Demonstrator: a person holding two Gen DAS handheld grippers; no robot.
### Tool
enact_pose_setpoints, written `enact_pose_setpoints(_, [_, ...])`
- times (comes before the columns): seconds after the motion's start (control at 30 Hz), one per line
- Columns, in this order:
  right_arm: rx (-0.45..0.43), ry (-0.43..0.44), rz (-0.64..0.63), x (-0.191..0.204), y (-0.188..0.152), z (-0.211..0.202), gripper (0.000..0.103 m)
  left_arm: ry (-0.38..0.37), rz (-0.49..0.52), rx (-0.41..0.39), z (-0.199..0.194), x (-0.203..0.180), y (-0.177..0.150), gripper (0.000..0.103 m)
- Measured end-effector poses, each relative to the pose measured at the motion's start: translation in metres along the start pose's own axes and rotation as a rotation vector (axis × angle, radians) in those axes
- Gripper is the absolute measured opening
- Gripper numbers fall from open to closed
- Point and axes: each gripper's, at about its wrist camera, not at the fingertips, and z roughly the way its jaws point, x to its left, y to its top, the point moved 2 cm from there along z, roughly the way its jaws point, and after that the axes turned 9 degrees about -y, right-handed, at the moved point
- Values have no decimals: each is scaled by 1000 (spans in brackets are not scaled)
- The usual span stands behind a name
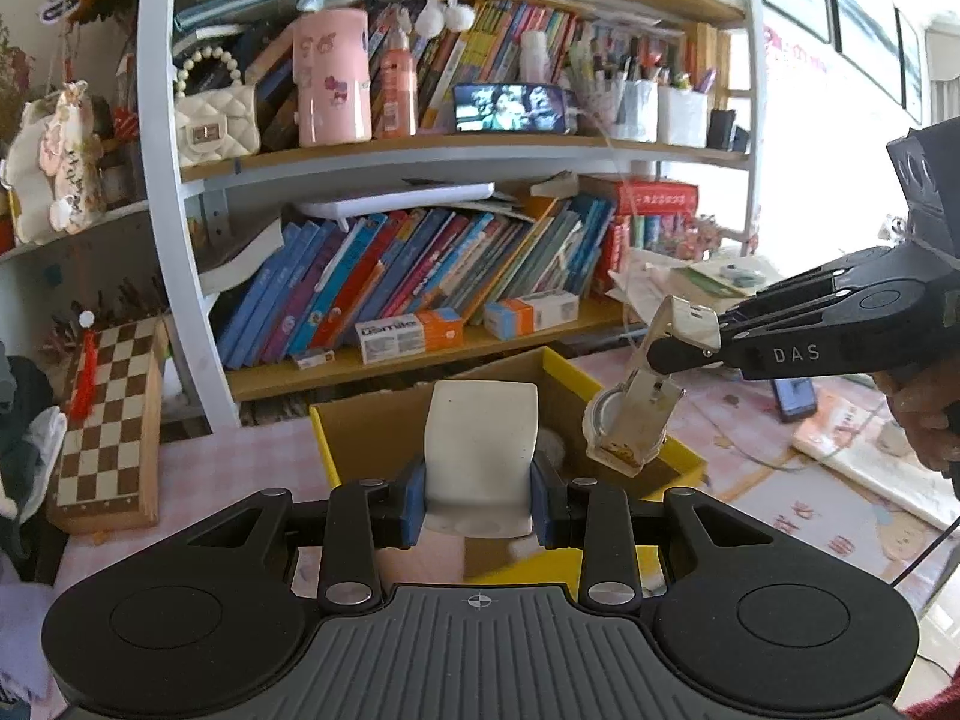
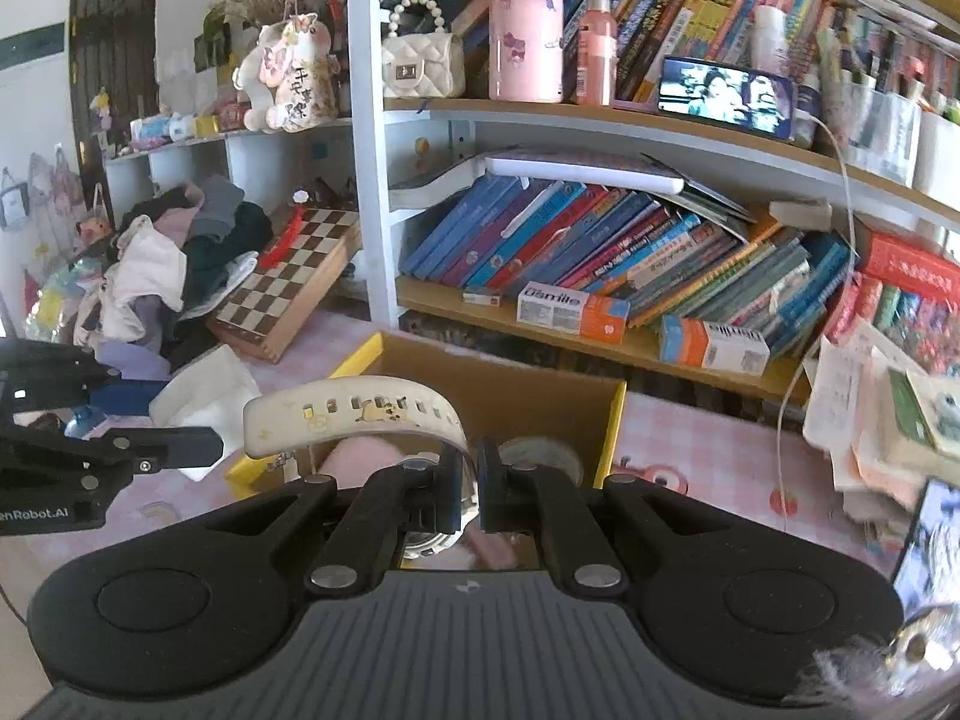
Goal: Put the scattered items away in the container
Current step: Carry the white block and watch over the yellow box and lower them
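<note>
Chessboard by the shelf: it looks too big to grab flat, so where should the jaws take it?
Take the chessboard by its thin wooden side edge, probably from the cardboard box side: its checkered face is too broad for the jaws, it leans tilted, and clothes crowd the other side.

The right gripper (image 2: 471, 495) pinches a white watch (image 2: 360, 411) (its strap has little pictures) over the cardboard box (image 2: 543, 408) by the bookshelf (image 2: 366, 150).
</note>
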Motion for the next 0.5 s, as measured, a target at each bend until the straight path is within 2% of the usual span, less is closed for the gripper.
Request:
enact_pose_setpoints(0.3, [48,43,-87,-3,31,89,5,84,2,138,73,29,9,32])
enact_pose_setpoints(0.5, [141,55,-171,8,31,158,5,130,10,256,115,48,10,32])
